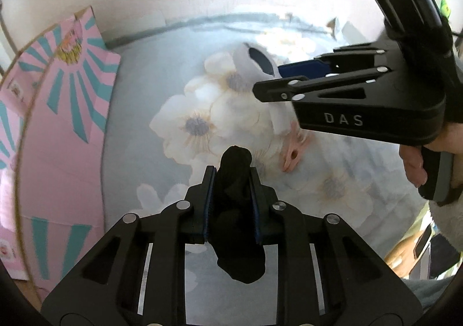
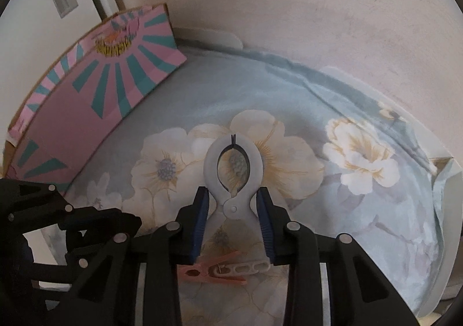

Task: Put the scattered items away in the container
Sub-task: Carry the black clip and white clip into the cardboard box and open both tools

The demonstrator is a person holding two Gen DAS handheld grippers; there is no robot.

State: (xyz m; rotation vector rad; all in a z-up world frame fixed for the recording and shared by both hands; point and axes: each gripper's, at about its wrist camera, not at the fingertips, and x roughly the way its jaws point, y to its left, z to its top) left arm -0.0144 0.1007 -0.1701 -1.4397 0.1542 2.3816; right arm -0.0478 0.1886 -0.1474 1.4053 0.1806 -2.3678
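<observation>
My left gripper (image 1: pixel 232 178) is shut on a black clip (image 1: pixel 235 210) and holds it above the floral cloth. My right gripper (image 2: pixel 233 195) is shut on a large grey spring clamp (image 2: pixel 233 164); in the left wrist view the right gripper (image 1: pixel 269 77) holds the clamp (image 1: pixel 251 61) at the upper right. A pink clothes peg (image 2: pixel 214 269) and a white peg (image 2: pixel 246 268) lie on the cloth below the right gripper; the pink peg (image 1: pixel 293 152) also shows in the left wrist view. The pink and teal cardboard box (image 1: pixel 55 123) stands at the left, also in the right wrist view (image 2: pixel 95 94).
The floral blue cloth (image 2: pixel 361 210) covers the table, which meets a wall (image 2: pixel 318 22) at the back. The left gripper's body (image 2: pixel 58 233) shows at the lower left of the right wrist view. The table's right edge (image 2: pixel 445 239) drops off.
</observation>
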